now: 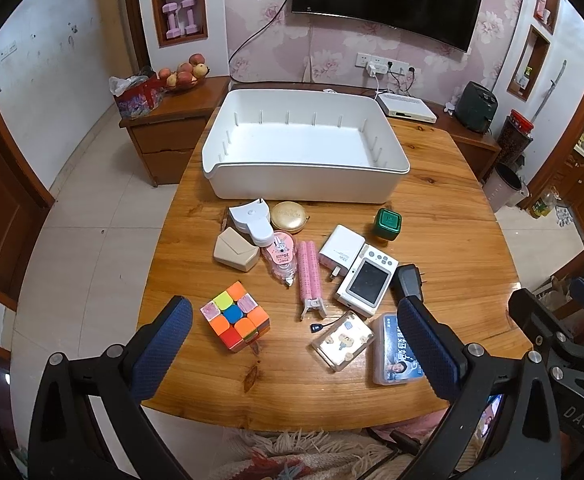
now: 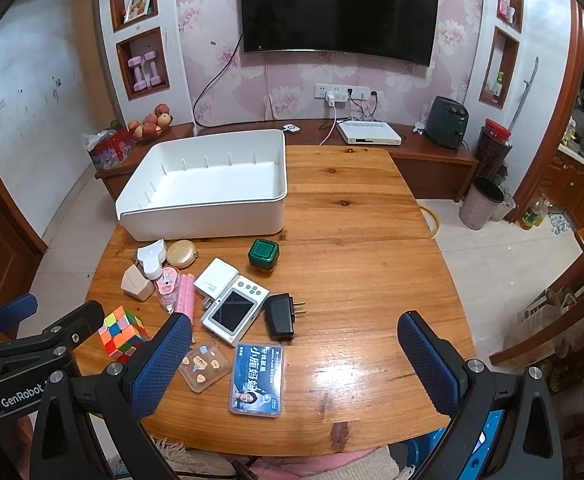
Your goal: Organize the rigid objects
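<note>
Left gripper [image 1: 294, 344] spread wide, empty, hovering above near desk [image 1: 444, 208] edge; right gripper [image 2: 294, 360] likewise wide, empty; small objects clustered just ahead, Rubik's cube [image 1: 235, 316] nearest left gripper; white bin [image 1: 304, 184] beyond cluster, empty, likely destination.

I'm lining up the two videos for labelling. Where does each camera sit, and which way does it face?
Left wrist: on the left gripper, above the table's near edge, facing the white bin and TV wall; its own blue-padded fingers show, with the right gripper at the right edge.
Right wrist: on the right gripper, further right, same heading; its fingers show, with the left gripper at left.
Shared: bin, Rubik's cube, camera, wooden table.
</note>
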Action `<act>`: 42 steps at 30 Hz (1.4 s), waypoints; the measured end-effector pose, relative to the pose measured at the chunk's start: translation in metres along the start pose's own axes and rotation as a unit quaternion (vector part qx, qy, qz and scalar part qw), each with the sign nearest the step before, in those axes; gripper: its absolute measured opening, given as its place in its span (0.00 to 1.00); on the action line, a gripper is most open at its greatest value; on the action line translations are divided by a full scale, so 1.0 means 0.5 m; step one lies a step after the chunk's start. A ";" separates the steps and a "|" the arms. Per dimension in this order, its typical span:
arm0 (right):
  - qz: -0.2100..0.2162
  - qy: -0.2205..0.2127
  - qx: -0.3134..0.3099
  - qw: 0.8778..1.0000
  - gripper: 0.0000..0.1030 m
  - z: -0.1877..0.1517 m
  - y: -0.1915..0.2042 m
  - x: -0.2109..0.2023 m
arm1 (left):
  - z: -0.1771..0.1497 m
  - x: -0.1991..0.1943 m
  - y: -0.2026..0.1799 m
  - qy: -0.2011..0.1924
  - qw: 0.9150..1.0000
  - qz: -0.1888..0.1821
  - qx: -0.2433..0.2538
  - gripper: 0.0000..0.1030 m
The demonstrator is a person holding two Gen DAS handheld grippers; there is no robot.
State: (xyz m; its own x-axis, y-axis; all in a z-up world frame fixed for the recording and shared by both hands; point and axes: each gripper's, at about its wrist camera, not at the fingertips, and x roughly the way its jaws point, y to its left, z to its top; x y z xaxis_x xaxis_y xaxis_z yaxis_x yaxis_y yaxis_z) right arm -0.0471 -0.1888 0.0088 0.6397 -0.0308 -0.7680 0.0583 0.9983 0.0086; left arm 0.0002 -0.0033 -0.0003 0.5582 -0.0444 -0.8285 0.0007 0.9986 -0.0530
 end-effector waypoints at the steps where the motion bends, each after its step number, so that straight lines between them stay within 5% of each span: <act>1: -0.001 0.001 -0.001 1.000 1.00 0.001 0.002 0.001 | 0.000 0.001 0.000 0.000 1.000 0.000 0.000 0.99; 42: -0.019 -0.005 -0.009 1.000 1.00 -0.004 -0.016 -0.002 | 0.008 -0.010 -0.017 -0.007 1.000 0.007 0.017 0.99</act>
State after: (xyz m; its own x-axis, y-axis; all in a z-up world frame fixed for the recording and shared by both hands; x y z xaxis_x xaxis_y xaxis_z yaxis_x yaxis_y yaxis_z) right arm -0.0496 -0.1966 0.0082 0.6445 -0.0700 -0.7614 0.0688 0.9971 -0.0334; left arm 0.0006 -0.0116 0.0065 0.5695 -0.0298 -0.8215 0.0214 0.9995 -0.0215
